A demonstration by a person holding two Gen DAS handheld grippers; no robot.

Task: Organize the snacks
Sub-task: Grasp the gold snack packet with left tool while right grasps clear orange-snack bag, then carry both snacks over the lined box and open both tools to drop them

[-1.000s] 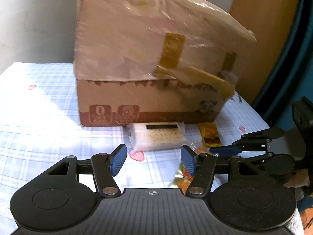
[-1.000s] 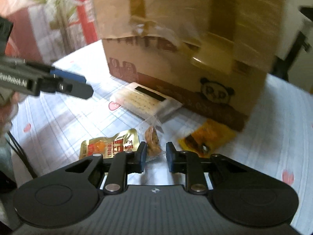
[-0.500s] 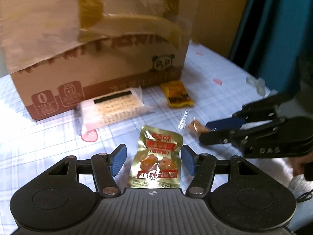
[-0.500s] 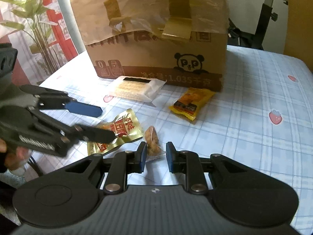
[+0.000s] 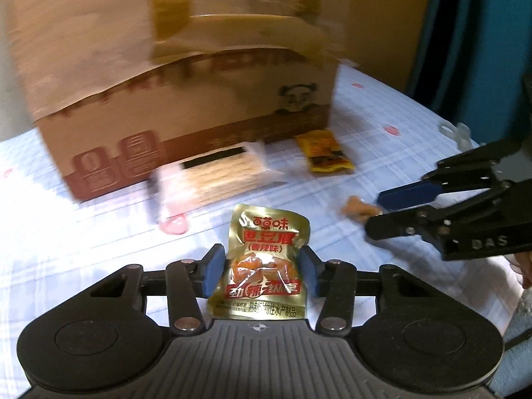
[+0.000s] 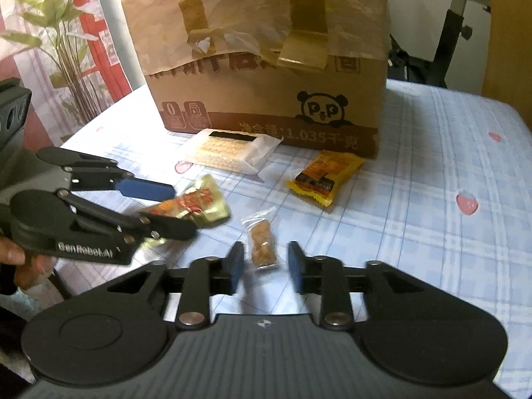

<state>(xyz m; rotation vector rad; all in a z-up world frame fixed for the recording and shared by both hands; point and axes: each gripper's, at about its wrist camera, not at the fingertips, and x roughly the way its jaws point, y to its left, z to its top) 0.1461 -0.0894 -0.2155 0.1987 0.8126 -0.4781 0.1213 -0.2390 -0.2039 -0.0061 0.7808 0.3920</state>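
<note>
- The left gripper [image 5: 262, 271] has the gold pouch [image 5: 262, 266] between its blue pads; its jaws have just been closing, and the pads now sit against the pouch's two side edges, so I'd call it gripped.
- The pouch's long axis runs straight out from that gripper, away from the palm and toward the cardboard box [image 5: 186, 99], with its near end tucked under the gripper body.
- The right gripper [image 6: 262, 267] has just been opening. Its jaws stand apart with clear gaps either side of the small clear-wrapped snack [image 6: 262, 244], which lies on the checked tablecloth [image 6: 432, 232] between the tips, untouched.
- That small snack also points lengthwise away from the right gripper, so a straight squeeze would catch its narrow sides. The right hand is plainly the nearer one to it.
- Further back, the white cracker pack [image 6: 229, 151] lies just in front of the box, and the yellow packet [image 6: 324, 174] rests near the box's right corner.
- The box is the only container here. Its top is covered with taped paper and I can't see inside, so what it holds, if anything, I cannot tell.
</note>
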